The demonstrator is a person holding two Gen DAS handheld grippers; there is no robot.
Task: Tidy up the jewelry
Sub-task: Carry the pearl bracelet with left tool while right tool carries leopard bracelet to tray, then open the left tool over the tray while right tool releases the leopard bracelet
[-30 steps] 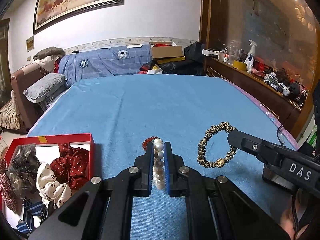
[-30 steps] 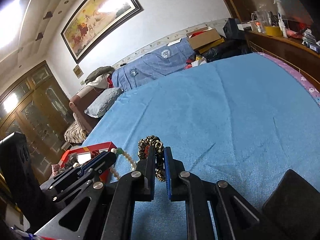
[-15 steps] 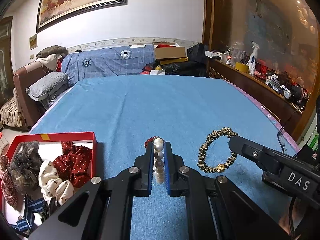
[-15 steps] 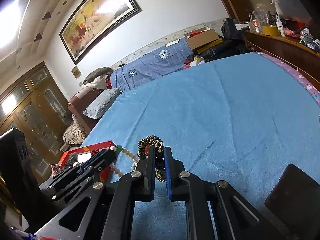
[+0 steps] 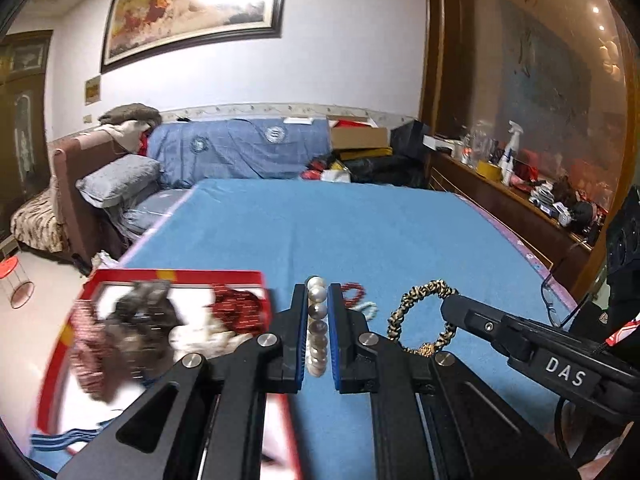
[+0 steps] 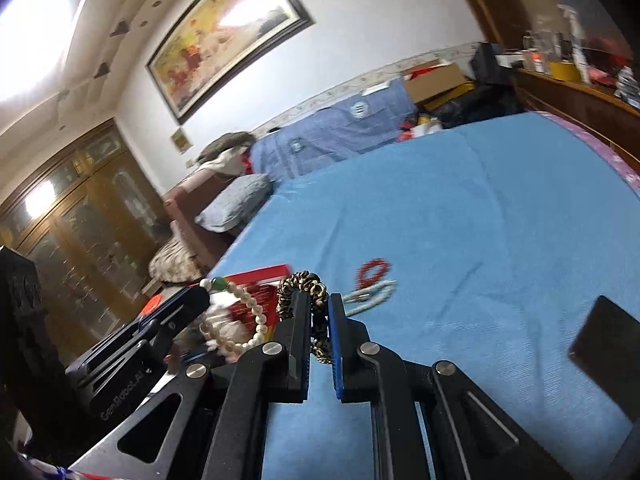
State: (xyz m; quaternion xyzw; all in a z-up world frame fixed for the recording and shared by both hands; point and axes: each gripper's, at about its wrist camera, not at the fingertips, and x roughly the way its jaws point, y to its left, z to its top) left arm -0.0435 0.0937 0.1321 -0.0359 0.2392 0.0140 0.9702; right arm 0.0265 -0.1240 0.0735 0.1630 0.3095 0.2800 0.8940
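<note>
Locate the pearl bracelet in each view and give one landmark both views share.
Left wrist view: pearl bracelet stands bottom centre, clamped between the left tongs.
Right wrist view: it hangs lower left from the left tongs.
Shared landmark: red bead bracelet lying on the blue cloth.

Both tools have lifted, uncovering red bracelet (image 6: 373, 271) on the bedspread (image 6: 500, 216)

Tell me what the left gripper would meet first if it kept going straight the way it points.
Probably the red bead bracelet lying on the blue blanket just beyond the left gripper, which is shut on the pearl bracelet. Depth is unclear; it might pass above it.
</note>
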